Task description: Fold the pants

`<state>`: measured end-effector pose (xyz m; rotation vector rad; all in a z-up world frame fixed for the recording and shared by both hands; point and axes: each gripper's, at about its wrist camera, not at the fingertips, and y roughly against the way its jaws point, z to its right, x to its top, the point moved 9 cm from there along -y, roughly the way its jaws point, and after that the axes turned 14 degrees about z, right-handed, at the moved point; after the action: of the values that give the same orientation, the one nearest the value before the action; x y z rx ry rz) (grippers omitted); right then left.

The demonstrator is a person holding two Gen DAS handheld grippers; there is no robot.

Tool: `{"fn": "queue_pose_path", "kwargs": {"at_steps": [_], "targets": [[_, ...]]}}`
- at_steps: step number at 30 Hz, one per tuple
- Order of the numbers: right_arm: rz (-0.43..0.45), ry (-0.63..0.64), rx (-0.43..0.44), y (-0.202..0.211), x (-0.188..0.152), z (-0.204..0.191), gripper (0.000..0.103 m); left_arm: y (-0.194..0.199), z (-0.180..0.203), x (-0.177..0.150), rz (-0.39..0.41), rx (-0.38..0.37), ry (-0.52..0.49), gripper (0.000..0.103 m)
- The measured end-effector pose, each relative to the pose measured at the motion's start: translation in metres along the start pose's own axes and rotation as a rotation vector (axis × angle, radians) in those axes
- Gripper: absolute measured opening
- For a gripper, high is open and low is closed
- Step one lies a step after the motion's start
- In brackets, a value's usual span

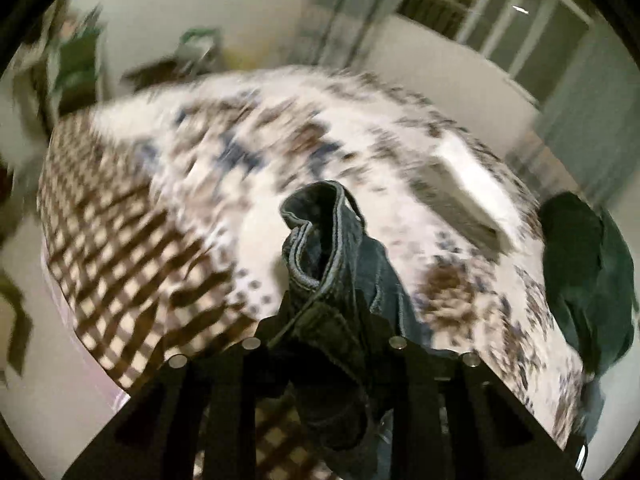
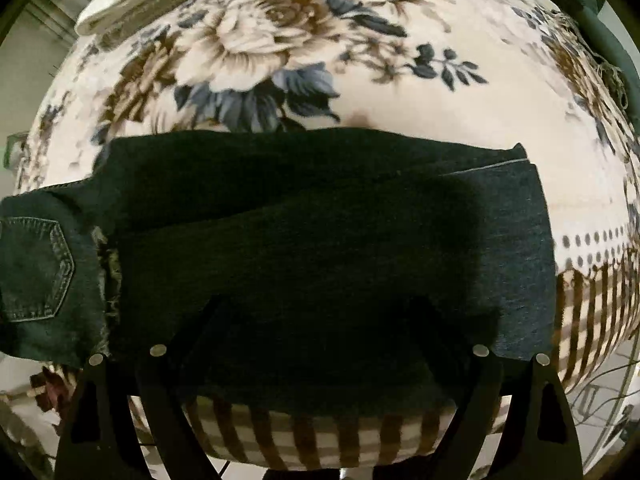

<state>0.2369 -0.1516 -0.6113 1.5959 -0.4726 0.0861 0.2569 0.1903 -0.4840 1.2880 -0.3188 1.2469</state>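
Note:
Dark blue jeans (image 2: 320, 216) lie on a floral blanket (image 2: 248, 40), legs stretched to the right, a back pocket (image 2: 36, 268) at the far left. My right gripper (image 2: 320, 320) hovers over the near leg, its fingers spread wide and empty. My left gripper (image 1: 324, 320) is shut on a bunched part of the jeans (image 1: 316, 240), the thick stitched hem or waistband, and holds it raised above the bed. The left wrist view is blurred by motion.
The blanket has a brown checked border (image 2: 588, 312) at the bed's near edge. A folded white cloth (image 1: 464, 176) and a dark green garment (image 1: 588, 280) lie on the bed's right side. A shelf and a window stand behind.

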Motion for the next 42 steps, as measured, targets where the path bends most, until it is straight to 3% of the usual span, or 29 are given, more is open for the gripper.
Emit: {"fn": "queue_pose_path", "kwargs": {"at_steps": [4,8,12,19,22,26,27,30,32,37,42], "targets": [[0.009,-0.047,0.037,0.014,0.006,0.018,0.092,0.038,0.073,0.007,0.036,-0.091,-0.095,0.023],[0.023,-0.101,0.048,0.028,0.007,0.062,0.092,0.065,0.15,-0.019,-0.004,-0.201,-0.173,0.022],[0.024,-0.16,0.027,0.035,0.01,0.125,0.092,0.088,0.221,-0.073,-0.077,-0.298,-0.242,0.022],[0.004,-0.28,-0.031,0.037,-0.009,0.244,0.092,0.096,0.311,-0.207,-0.238,-0.398,-0.423,0.022],[-0.011,-0.31,-0.032,0.035,-0.016,0.284,0.092,0.086,0.325,-0.274,-0.358,-0.375,-0.536,0.024],[-0.004,-0.353,0.084,0.032,-0.009,0.31,0.092,0.077,0.321,-0.322,-0.505,-0.296,-0.658,0.029],[0.004,-0.364,0.125,0.033,-0.004,0.312,0.092,0.081,0.321,-0.323,-0.514,-0.292,-0.666,0.031],[0.016,-0.385,0.254,0.034,0.012,0.31,0.096,0.093,0.325,-0.313,-0.567,-0.313,-0.608,0.054],[0.018,-0.386,0.346,0.031,0.026,0.3,0.098,0.102,0.327,-0.305,-0.598,-0.311,-0.593,0.095],[-0.045,-0.389,0.545,0.007,0.053,0.247,0.098,0.101,0.313,-0.269,-0.492,-0.164,-0.72,0.099],[-0.116,-0.376,0.603,-0.019,0.052,0.202,0.098,0.079,0.281,-0.258,-0.465,-0.032,-0.815,0.099]]}}
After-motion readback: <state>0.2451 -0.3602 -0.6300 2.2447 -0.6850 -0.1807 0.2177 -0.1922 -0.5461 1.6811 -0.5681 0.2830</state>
